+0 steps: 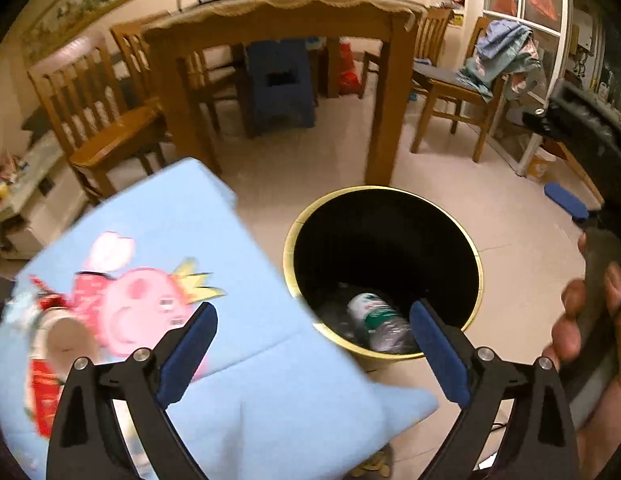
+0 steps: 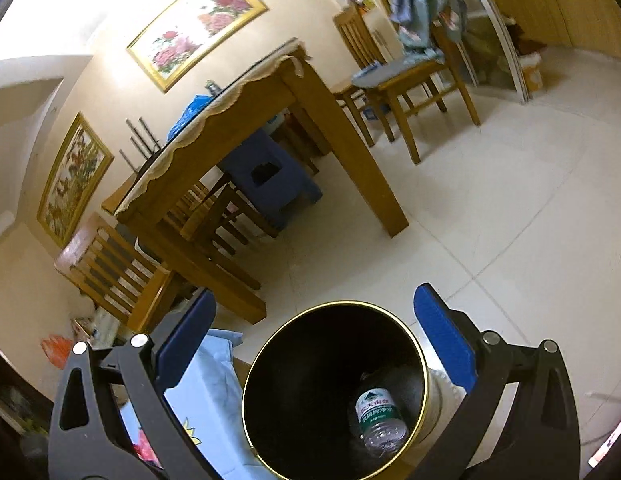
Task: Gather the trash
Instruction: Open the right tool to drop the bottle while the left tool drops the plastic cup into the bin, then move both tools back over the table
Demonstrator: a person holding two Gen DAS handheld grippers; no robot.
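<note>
A plastic water bottle (image 2: 377, 420) is lying on its side at the bottom of a black, gold-rimmed trash bin (image 2: 270, 364) on the tiled floor (image 2: 510, 220) of a dining room, as a person is working through a trash pickup with tongs in each hand. The left tongs (image 1: 312, 316) are standing wide with nothing between the blue pads, hovering just above the near rim of the bin; the bottle is showing in the gap below them, inside the bin rather than in any grip. The right tongs (image 2: 314, 316) are likewise standing wide and empty, framing the bin's mouth from above. In the left wrist view, the hand (image 1: 590, 320) gripping the right tool is visible at the frame's right edge.

A light blue cushion (image 1: 150, 280) printed with a pink cartoon pig is sitting just beside the bin, its edge overlapping the rim in the left view. Behind, a wooden dining table (image 2: 246, 108) with a lace-edged cover, several wooden chairs (image 1: 94, 120) and a blue plastic stool (image 1: 278, 84) are filling the room.

Judging by this moment, one piece of trash is already collected and both tools are free. No other loose trash is clearly showing on the visible floor, so whether more is waiting elsewhere cannot be told.
</note>
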